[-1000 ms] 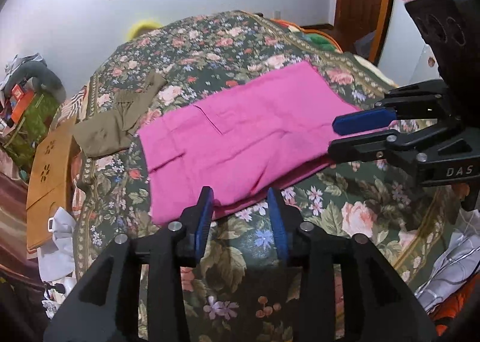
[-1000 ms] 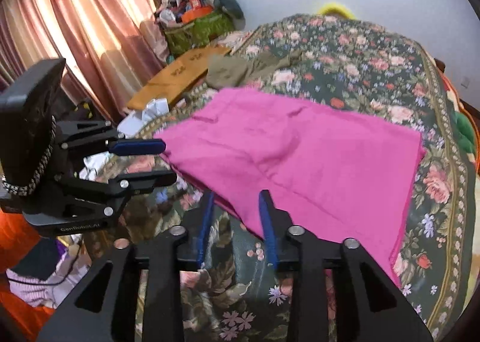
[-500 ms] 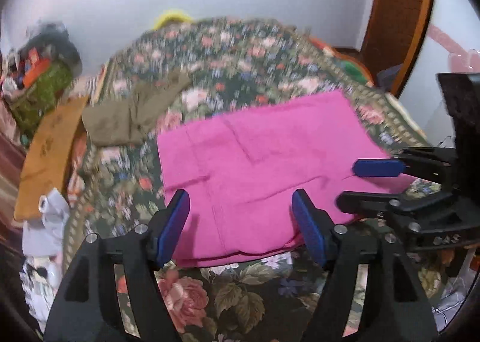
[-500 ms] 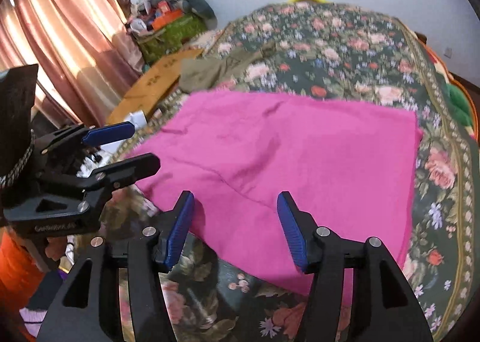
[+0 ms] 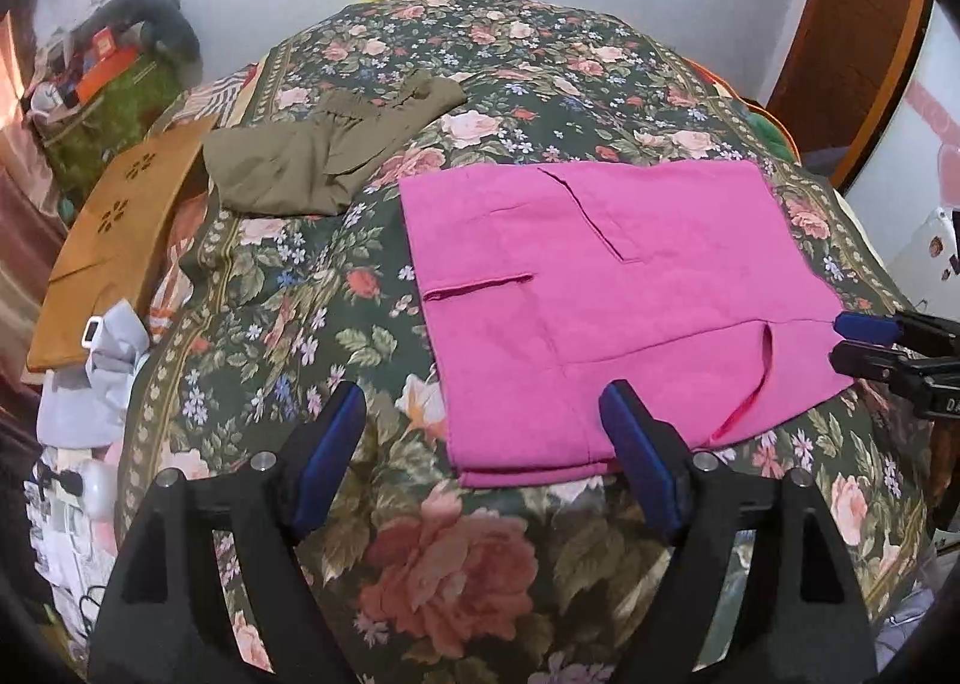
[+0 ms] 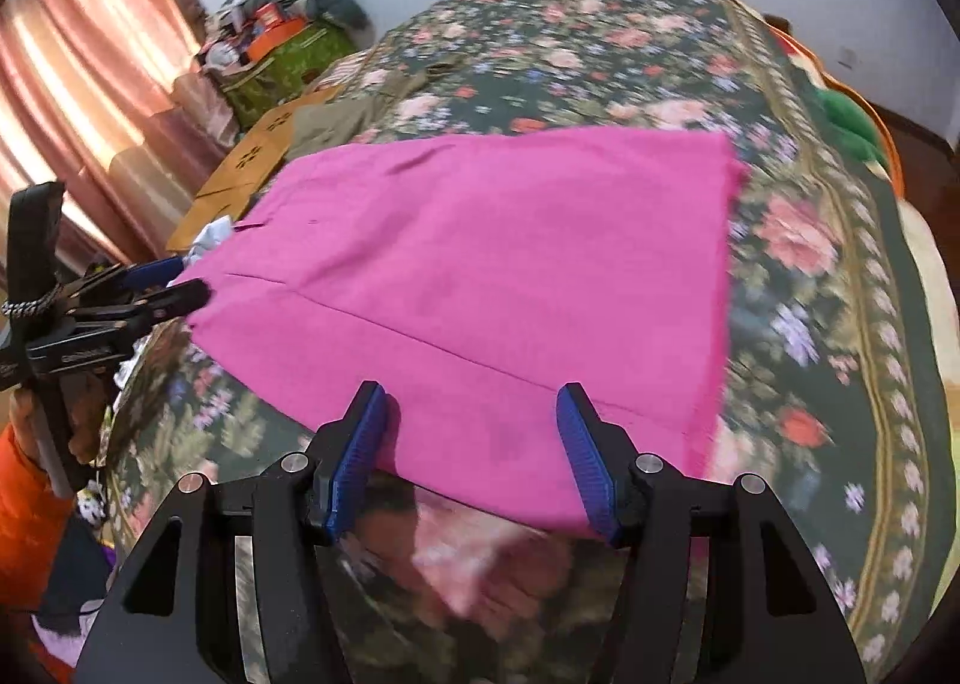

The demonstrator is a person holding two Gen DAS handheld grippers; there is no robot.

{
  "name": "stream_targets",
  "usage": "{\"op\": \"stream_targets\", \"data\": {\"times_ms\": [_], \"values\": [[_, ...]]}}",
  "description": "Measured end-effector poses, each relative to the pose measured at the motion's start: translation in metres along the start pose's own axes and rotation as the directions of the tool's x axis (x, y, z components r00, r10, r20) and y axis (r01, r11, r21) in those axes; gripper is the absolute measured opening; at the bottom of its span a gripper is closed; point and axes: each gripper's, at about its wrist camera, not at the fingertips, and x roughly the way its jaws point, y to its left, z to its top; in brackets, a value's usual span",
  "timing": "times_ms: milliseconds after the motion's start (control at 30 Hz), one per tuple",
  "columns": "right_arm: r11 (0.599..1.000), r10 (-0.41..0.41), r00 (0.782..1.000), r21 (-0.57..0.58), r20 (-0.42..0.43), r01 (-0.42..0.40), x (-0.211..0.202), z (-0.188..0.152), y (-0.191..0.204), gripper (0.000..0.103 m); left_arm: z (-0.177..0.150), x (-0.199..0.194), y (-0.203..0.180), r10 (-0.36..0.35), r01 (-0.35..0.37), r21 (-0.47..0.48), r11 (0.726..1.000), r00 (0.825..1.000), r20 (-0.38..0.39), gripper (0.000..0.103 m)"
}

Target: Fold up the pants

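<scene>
The pink pants were laid flat on the flowered bed, already folded into a compact rectangle, with pocket slits showing on top. A second, olive garment was left crumpled at the far left, apart from them. The left tongs were spread wide over the pants' near-left corner, the right tongs spread over the near edge; the jaws of both had just been opening, and cloth was seen between the pads but not pinched. At least one fold was judged done; a further fold appeared to remain, its grasp not yet taken.
</scene>
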Motion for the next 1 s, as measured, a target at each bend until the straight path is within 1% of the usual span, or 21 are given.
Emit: {"op": "stream_targets", "data": {"times_ms": [200,333,500,567,633,733,833,933,1000], "values": [[0.998,-0.055,0.999,0.043,0.002,0.054,-0.010,-0.015,-0.023,0.055,-0.004,-0.003,-0.003,0.023,-0.023,0.010,1.000,1.000,0.015,0.082],[0.995,-0.094,0.996,0.037,0.012,0.093,-0.016,-0.024,-0.030,0.053,-0.004,0.001,0.001,0.004,-0.004,-0.015,1.000,1.000,0.005,0.084],[0.995,-0.096,0.995,0.037,-0.001,0.096,-0.019,-0.021,-0.035,0.053,0.002,0.001,0.007,-0.024,0.022,-0.065,0.998,0.999,-0.032,0.084],[0.995,-0.091,0.996,0.039,-0.011,0.092,-0.021,-0.017,-0.037,0.054,0.005,-0.002,0.008,-0.026,0.023,-0.081,0.996,0.999,-0.035,0.084],[0.995,-0.089,0.996,0.036,-0.001,0.089,-0.024,-0.012,-0.037,0.055,0.010,-0.007,0.009,-0.025,0.023,-0.087,0.996,0.999,-0.024,0.084],[0.996,-0.092,0.995,0.027,0.035,0.091,-0.032,-0.001,-0.036,0.055,0.021,-0.015,0.014,-0.010,0.010,-0.104,0.995,1.000,0.007,0.084],[0.996,-0.094,0.993,0.018,0.076,0.093,-0.040,0.013,-0.035,0.055,0.037,-0.018,0.024,-0.014,0.017,-0.125,0.992,0.999,0.030,0.084],[0.996,-0.092,0.989,0.012,0.112,0.091,-0.043,0.028,-0.037,0.055,0.056,-0.016,0.033,-0.006,0.013,-0.144,0.989,0.999,0.049,0.084],[0.994,-0.106,0.986,0.007,0.131,0.106,-0.041,0.040,-0.039,0.055,0.068,-0.012,0.039,-0.010,0.018,-0.152,0.988,0.998,0.057,0.084]]}}
